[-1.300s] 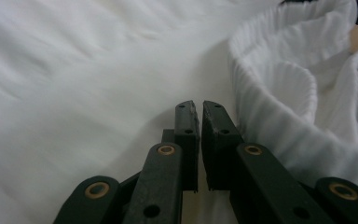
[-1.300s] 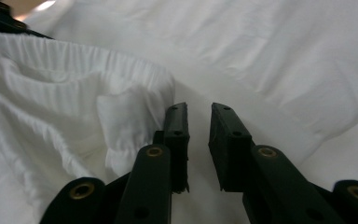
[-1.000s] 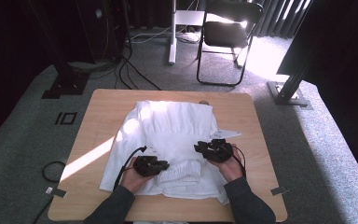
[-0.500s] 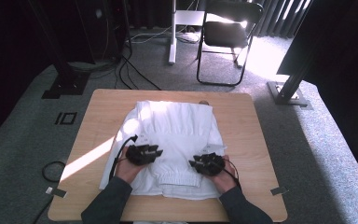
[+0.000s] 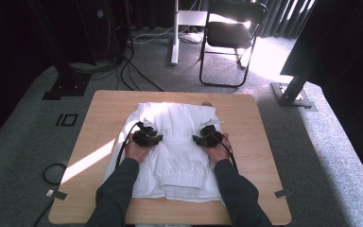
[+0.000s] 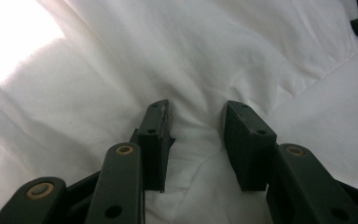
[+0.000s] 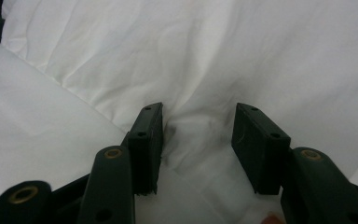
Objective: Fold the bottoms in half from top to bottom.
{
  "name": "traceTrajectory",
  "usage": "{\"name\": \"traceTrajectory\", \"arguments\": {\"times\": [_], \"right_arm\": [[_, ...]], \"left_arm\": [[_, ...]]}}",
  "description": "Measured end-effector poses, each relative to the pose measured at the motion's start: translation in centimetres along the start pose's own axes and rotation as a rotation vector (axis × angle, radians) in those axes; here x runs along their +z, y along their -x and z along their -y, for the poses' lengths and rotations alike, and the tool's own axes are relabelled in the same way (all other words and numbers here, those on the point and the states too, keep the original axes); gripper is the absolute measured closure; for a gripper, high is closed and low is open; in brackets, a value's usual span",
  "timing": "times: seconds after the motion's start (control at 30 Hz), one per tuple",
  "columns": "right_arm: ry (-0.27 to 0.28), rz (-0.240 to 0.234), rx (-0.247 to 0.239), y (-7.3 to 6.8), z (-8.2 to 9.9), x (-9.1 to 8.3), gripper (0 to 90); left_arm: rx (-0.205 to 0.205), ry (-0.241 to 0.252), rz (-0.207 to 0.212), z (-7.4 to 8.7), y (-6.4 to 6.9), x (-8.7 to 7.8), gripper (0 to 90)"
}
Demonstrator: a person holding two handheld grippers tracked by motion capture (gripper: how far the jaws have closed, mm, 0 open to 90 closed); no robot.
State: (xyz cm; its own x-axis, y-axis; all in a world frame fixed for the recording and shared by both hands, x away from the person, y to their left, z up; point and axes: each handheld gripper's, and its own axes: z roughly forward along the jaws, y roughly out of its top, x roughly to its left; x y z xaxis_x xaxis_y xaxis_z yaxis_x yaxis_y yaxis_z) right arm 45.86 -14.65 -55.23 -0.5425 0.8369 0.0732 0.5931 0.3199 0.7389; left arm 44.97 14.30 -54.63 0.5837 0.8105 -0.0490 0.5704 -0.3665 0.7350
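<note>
High view shows a folded white cotton garment (image 5: 177, 151) lying on the pale wooden table (image 5: 255, 142), its long axis running away from the person, with the left gripper (image 5: 146, 137) and right gripper (image 5: 209, 137) resting on its two side edges. Left gripper view has the jaws, which have just been opening, standing partly apart over a raised crease of cloth without pinching it. Right gripper view matches: jaws parted and just widened, a soft ridge of fabric between them, unpressed.
</note>
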Motion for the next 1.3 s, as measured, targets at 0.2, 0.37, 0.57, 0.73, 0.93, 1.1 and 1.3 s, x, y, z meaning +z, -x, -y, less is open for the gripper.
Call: {"name": "traceTrajectory", "arguments": {"times": [0.2,0.37,0.57,0.73,0.93,1.1,1.3], "right_arm": [[-0.002,-0.029,-0.019,-0.8,1.6,-1.5,52.3],[-0.015,-0.037,-0.041,-2.4,3.3,-3.2,52.4],[-0.038,-0.048,-0.054,-3.9,4.9,-4.9,52.4],[-0.043,-0.054,-0.056,-4.7,5.6,-5.7,52.4],[-0.042,-0.061,-0.057,-4.6,5.6,-5.7,52.4],[-0.036,-0.071,-0.058,-4.5,5.7,-5.6,52.4],[-0.032,-0.087,-0.056,-4.3,5.7,-5.7,52.8]], "left_arm": [[-0.019,0.043,0.047,2.5,1.3,-1.8,61.6],[-0.011,0.042,0.056,4.5,3.2,-3.8,61.5],[-0.008,0.045,0.062,6.4,4.9,-5.5,61.4],[-0.002,0.009,0.079,6.6,5.5,-6.4,60.3],[-0.008,0.104,-0.051,2.7,2.2,-8.8,47.7],[-0.132,0.062,-0.17,-0.7,-3.7,-6.8,35.8],[-0.226,-0.039,-0.195,-0.4,-7.1,-2.5,29.0]]}}
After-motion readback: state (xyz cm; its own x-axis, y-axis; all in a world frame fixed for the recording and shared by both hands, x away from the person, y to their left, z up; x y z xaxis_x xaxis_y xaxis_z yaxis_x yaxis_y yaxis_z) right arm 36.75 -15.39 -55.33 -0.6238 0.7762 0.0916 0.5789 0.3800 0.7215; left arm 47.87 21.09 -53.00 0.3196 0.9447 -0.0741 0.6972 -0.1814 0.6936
